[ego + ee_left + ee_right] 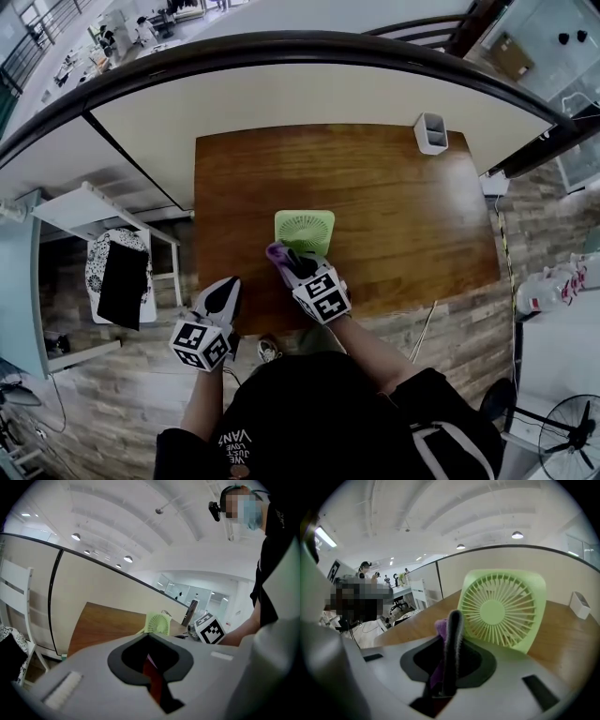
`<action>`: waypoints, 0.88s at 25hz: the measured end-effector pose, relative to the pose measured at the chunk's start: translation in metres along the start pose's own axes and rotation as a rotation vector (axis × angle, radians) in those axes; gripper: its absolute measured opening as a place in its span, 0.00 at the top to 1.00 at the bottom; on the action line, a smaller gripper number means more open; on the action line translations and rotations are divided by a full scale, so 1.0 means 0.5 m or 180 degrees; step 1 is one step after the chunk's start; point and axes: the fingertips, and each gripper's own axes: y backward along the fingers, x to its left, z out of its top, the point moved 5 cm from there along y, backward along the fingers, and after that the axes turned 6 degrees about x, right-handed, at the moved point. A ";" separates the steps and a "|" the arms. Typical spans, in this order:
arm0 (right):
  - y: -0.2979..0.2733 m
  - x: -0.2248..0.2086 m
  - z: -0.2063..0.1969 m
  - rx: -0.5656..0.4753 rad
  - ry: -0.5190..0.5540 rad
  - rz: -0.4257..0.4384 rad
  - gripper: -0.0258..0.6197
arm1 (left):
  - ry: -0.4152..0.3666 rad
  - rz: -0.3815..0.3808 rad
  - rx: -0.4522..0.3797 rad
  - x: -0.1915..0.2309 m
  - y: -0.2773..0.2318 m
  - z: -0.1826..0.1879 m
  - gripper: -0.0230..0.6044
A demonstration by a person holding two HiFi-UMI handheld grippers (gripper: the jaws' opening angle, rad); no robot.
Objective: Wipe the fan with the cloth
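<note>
Bench (394, 216): brown wood top, set against a curved cream partition (281, 94) with a dark rail. Floor (122, 394) of grey-brown planks. Open office beyond the partition.

Green fan (305, 228) upright near the bench's front edge, about mid-width. White container (430, 133) at the far right corner, well apart from it. White rack (89, 211) off the bench's left side.

Right tool (287, 257) just in front of the fan, jaws pinching a purple cloth (277, 251) near the fan's lower left corner; contact cannot be told.

Left tool (228, 286) off the bench's front left corner, jaws pressed together, nothing held.
</note>
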 end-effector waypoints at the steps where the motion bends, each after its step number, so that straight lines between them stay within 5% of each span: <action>1: 0.005 -0.006 -0.003 0.0003 -0.0014 -0.0018 0.83 | -0.0001 -0.0010 -0.0001 0.000 -0.003 0.001 0.95; 22: 0.137 -0.145 -0.117 0.0134 -0.0540 -0.0669 0.83 | -0.0139 -0.0436 0.0081 -0.066 -0.101 0.016 0.95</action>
